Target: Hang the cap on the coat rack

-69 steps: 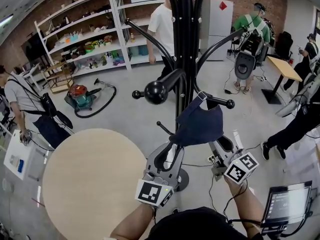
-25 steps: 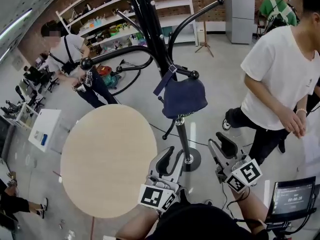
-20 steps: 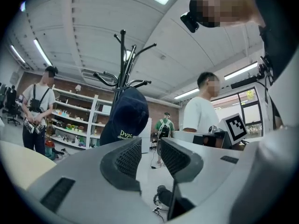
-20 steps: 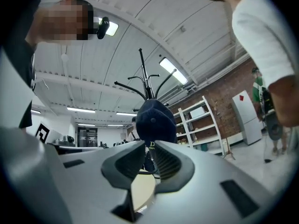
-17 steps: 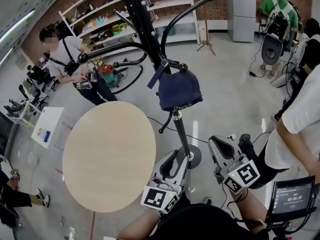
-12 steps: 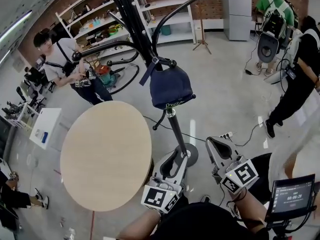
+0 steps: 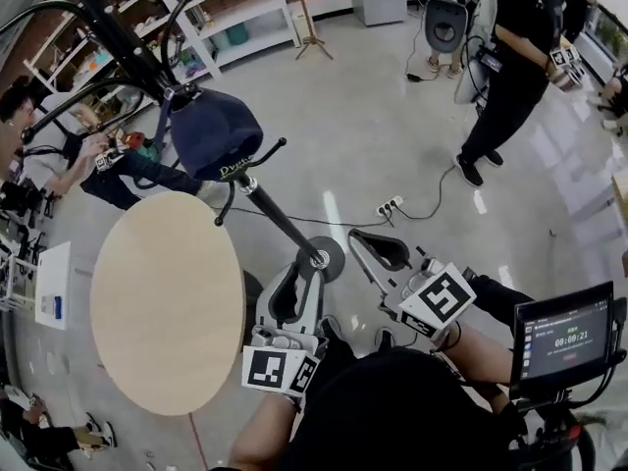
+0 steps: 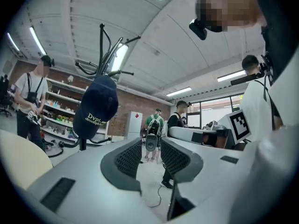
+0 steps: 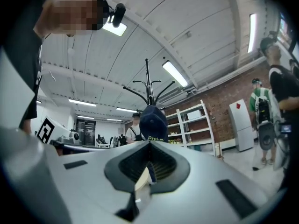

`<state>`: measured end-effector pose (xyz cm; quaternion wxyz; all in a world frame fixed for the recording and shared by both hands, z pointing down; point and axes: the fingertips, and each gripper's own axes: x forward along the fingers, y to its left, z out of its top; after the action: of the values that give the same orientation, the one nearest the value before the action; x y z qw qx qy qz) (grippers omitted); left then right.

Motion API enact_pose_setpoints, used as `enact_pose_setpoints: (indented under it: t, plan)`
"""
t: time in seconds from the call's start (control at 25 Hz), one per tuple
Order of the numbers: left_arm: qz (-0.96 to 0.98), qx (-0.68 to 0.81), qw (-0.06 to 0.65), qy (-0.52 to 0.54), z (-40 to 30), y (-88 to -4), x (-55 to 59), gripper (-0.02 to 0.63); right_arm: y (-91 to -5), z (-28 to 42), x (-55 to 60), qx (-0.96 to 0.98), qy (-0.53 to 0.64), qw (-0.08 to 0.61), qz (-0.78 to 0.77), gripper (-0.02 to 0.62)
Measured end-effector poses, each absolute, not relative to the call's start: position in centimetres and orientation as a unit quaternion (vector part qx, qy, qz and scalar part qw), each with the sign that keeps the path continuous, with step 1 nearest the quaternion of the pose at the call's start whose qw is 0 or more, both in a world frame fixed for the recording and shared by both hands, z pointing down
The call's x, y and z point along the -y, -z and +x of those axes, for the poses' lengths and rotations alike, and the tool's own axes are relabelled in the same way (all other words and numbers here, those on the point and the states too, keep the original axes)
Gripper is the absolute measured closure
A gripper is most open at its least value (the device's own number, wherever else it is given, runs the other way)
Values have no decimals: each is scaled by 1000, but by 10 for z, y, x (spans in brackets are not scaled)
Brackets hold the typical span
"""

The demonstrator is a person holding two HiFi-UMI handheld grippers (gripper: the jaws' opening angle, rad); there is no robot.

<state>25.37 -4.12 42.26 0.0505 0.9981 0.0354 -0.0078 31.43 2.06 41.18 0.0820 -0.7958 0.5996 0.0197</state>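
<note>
Cap (image 7: 214, 130) is hanging on a coat rack (image 7: 280, 226) hook beside the round counter (image 7: 167, 302); left hand-held gripper (image 7: 287, 297) is holding its jaws apart, empty; right hand-held gripper (image 7: 378, 251) is pressing its jaws together, empty.

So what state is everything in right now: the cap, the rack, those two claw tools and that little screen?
coat rack: standing on its base on the floor.
cap: hanging on one of the rack's arms, free of both grippers.
left gripper: open, nothing between its jaws.
right gripper: shut, holding nothing.
screen: switched on, timer showing.
</note>
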Motion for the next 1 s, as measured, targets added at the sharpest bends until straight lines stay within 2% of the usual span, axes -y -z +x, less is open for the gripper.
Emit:
enact_pose_setpoints:
  t: [0.4, 0.76, 1.0]
  plan:
    - [996, -28, 62, -58, 235, -456, 12, 474, -446, 296, -43, -611, 36, 86, -786, 592]
    - [995, -1, 73, -66, 208, -456, 14, 474, -452, 266, -30, -647, 57, 73, -756, 592]
    - [991, 58, 95, -72, 147, -463, 57, 474, -464, 203, 17, -692, 90, 56, -714, 592]
